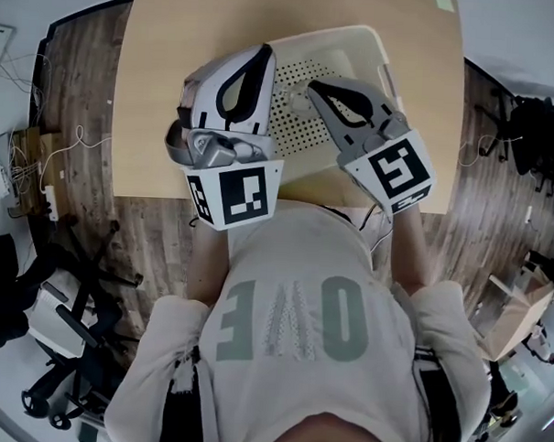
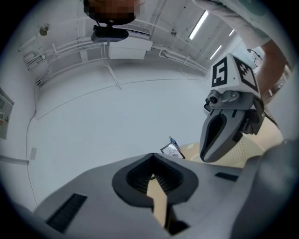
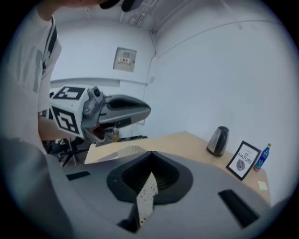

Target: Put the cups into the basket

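Left tongs (image 1: 264, 52) are hanging closed and empty over the left rim of the basket (image 1: 374, 48). Right tongs (image 1: 312, 85) are likewise showing their jaws pressed together on nothing, pointing over its perforated floor. The cream basket is sitting on the table (image 1: 153, 118), near the person's edge.

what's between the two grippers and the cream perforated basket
Nothing visible: the left gripper and right gripper hang over the cream perforated plastic basket, jaws together and empty. No cups are in view.
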Available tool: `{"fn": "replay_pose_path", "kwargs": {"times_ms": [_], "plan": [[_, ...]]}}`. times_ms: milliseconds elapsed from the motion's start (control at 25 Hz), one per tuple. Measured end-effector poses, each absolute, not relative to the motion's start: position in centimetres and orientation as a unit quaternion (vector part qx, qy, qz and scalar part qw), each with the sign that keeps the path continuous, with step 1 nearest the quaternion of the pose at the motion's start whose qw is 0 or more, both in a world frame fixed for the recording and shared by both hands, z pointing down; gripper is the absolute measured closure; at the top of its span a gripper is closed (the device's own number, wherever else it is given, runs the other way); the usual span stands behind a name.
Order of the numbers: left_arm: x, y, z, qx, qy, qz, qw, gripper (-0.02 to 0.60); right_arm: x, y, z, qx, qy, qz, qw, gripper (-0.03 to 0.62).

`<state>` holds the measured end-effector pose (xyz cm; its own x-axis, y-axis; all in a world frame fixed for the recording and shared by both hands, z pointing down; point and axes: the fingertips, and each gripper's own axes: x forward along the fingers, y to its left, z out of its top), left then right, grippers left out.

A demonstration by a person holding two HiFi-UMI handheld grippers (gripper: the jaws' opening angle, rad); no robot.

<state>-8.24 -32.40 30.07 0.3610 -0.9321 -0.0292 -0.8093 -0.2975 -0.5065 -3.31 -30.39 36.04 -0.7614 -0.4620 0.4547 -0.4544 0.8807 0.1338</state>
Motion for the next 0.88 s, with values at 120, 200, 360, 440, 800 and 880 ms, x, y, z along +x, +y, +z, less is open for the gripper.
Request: {"fn": "replay_pose_path", "kwargs": {"times_ms": [120, 200, 360, 440, 800, 880], "plan": [[-8.0, -32.2, 28.8, -0.792, 0.549, -0.131, 0.233, 0.572, -2.9, -31.0, 31.8, 0.296, -0.943, -0.007, 0.154, 0.595], [-7.5, -32.1, 28.4, -0.790, 0.546, -0.135, 0.244, 0.572, -1.7, -31.4, 29.7, 0.335, -0.937, -0.001, 0.097, 0.595], [-5.9, -31.6, 27.9, -0.790, 0.532, -0.151, 0.267, 0.572, 1.4, -31.5, 27.0, 0.428, -0.904, 0.011, 0.004, 0.595], [-5.1, -31.1, 27.4, -0.790, 0.527, -0.148, 0.275, 0.572, 2.5, -31.1, 26.4, 0.455, -0.890, -0.005, -0.006, 0.595], [-2.0, -29.5, 25.4, -0.792, 0.514, -0.134, 0.301, 0.572, 4.3, -29.2, 26.3, 0.466, -0.884, -0.024, -0.007, 0.597], [-1.9, -29.3, 25.1, -0.792, 0.514, -0.133, 0.303, 0.572, 4.4, -28.9, 26.4, 0.465, -0.885, -0.023, -0.006, 0.597]]}}
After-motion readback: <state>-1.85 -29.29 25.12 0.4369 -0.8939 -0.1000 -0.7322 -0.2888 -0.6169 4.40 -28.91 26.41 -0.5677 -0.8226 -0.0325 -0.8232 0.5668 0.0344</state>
